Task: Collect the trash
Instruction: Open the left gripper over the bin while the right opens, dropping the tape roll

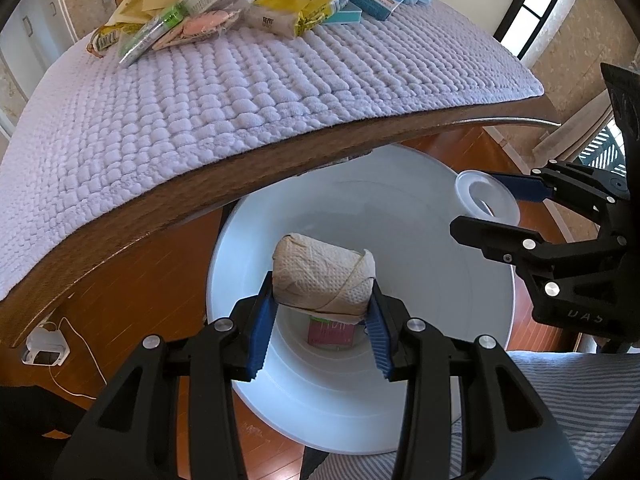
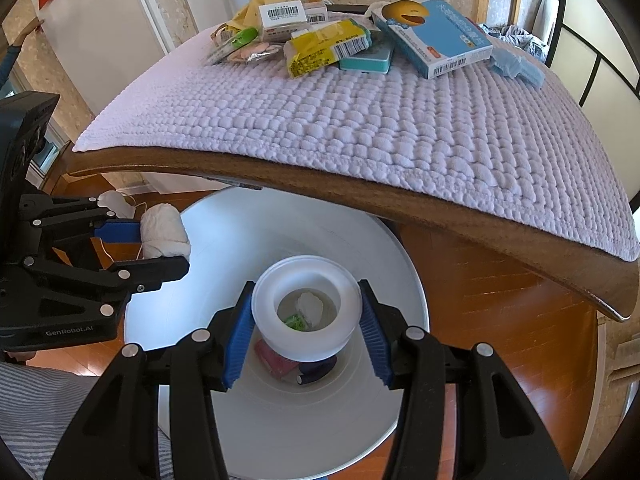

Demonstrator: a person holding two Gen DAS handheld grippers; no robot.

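1. We hold our left gripper [image 1: 322, 308] above the white bin [image 1: 460, 340], its blue pads pinching a wad of paper towel [image 1: 324, 276] bound with a thin band.
2. Our right gripper [image 2: 306, 332] is clamped on a white plastic cup [image 2: 306, 308] by its sides, mouth up, also over the bin's opening. Inside the cup we see a pale crumpled scrap and something green.
3. The bin stands on the wooden floor [image 2: 500, 320], partly tucked under the table edge [image 1: 200, 184]; that brown rim overhangs the far side of the bin's opening, above both grippers.
4. At the bottom of the bin lie a pink packet [image 2: 276, 358] and a dark cylindrical item [image 2: 316, 370].
5. A lilac knobbly mat [image 2: 360, 128] covers the tabletop. More trash is heaped at its far end: a yellow packet [image 2: 320, 50], a blue box with a cartoon face [image 2: 436, 38], a teal box [image 2: 368, 60], a white barcoded box [image 2: 282, 16], a green-trimmed wrapper [image 2: 236, 40], and a crumpled pale-blue item [image 2: 516, 64] near the far right corner.
6. A white charger with its cable [image 1: 44, 350] lies on the floor to the left of the bin.
7. Striped fabric [image 1: 580, 392], seemingly our clothing, shows at the near edge.
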